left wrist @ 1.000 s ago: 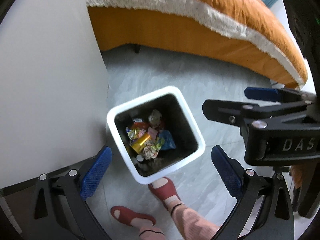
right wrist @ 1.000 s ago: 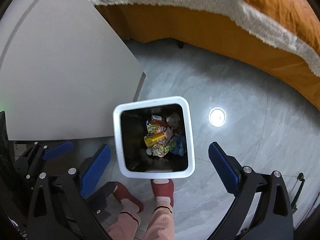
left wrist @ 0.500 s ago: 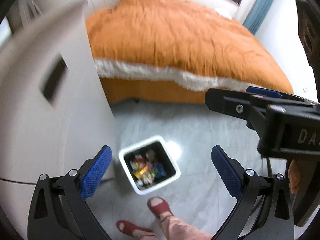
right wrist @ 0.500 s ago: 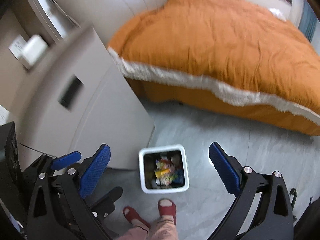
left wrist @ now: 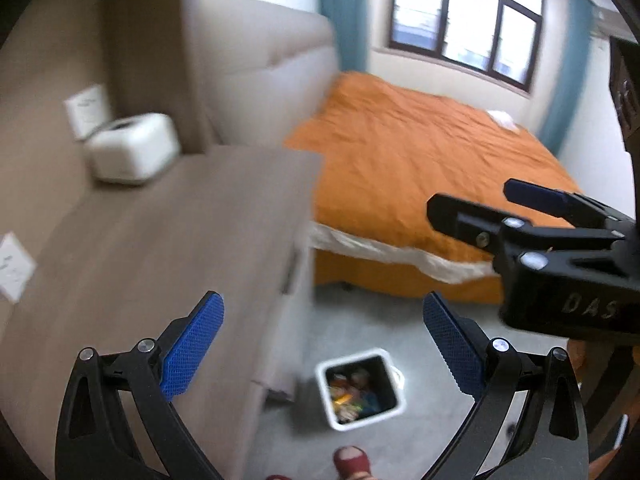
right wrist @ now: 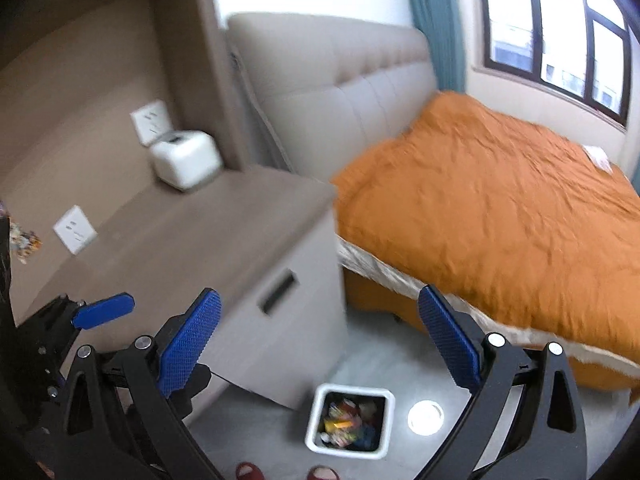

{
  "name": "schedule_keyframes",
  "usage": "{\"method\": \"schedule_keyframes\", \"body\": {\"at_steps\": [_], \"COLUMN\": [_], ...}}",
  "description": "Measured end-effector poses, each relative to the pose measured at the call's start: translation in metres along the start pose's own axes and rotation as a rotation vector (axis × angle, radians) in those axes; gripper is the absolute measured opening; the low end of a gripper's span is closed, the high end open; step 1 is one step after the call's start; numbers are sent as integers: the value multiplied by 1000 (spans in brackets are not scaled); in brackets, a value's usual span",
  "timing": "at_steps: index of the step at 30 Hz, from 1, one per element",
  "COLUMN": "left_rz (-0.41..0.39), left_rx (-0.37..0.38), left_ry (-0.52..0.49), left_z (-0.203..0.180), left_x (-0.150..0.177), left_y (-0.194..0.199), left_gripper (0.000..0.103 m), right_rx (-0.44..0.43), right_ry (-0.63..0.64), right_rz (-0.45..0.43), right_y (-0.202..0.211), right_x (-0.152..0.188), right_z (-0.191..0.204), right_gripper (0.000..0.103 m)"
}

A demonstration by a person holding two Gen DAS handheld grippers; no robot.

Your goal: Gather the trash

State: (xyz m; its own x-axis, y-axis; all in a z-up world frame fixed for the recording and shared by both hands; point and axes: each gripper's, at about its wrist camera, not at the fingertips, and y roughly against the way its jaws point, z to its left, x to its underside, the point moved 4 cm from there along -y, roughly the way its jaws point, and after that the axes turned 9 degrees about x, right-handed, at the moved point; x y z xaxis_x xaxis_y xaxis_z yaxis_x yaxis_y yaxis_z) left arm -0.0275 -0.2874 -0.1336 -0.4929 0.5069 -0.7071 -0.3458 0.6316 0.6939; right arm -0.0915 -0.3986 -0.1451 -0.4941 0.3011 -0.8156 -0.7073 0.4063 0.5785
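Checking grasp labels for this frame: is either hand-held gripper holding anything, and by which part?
Nothing is held. The left hand-held gripper and right hand-held gripper are both open with empty jaws, above the trash bin on the floor.

Trash bin (left wrist: 390, 407): white, square, upright on grey floor, open-topped, beside cabinet corner.
Contents (right wrist: 347, 426): colourful crumpled wrappers, yellow and blue pieces, blurred.

"DAS" in pale letters on the right gripper (left wrist: 532, 216) body, cut off at frame edge

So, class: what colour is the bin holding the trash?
White outside, dark inside; the bin shows best in the right wrist view.
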Motion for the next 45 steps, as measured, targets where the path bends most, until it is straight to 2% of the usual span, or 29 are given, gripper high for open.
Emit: {"method": "schedule_keyframes", "body": {"at_steps": [7, 11, 15, 17, 19, 27, 31, 40, 45], "left_rz": [-24, -121, -179, -188, -206, -261, -245, -246, -248], "left_rx": [-164, -258, -355, -439, -489, -524, -570, -599, -552], "left_ry": [189, 293, 345, 350, 348, 414, 421, 433, 448], "left_z": [76, 121, 155, 168, 177, 205, 214, 219, 222], "left_x": [12, 9, 7, 5, 4, 2, 1, -3, -6], "left_y": [48, 96, 140, 164, 188, 231, 233, 229, 224], "left_gripper": [98, 98, 98, 98, 98, 98, 98, 98, 98], "right_rx": [-135, -196, -248, -275, -307, -337, -326, -291, -275], "right_ry": [150, 194, 211, 199, 185, 186, 195, 208, 196], "right_rz": [-74, -58, -109, -118, -124, -176, -168, -177, -165], "right_y": [14, 15, 30, 34, 39, 57, 55, 54, 49], "right_x": [-35, -45, -58, -63, -70, -84, -83, -81, -81], "right_z": [84, 127, 170, 184, 199, 229, 236, 242, 239], "right_gripper": [98, 98, 98, 98, 98, 98, 98, 98, 98]}}
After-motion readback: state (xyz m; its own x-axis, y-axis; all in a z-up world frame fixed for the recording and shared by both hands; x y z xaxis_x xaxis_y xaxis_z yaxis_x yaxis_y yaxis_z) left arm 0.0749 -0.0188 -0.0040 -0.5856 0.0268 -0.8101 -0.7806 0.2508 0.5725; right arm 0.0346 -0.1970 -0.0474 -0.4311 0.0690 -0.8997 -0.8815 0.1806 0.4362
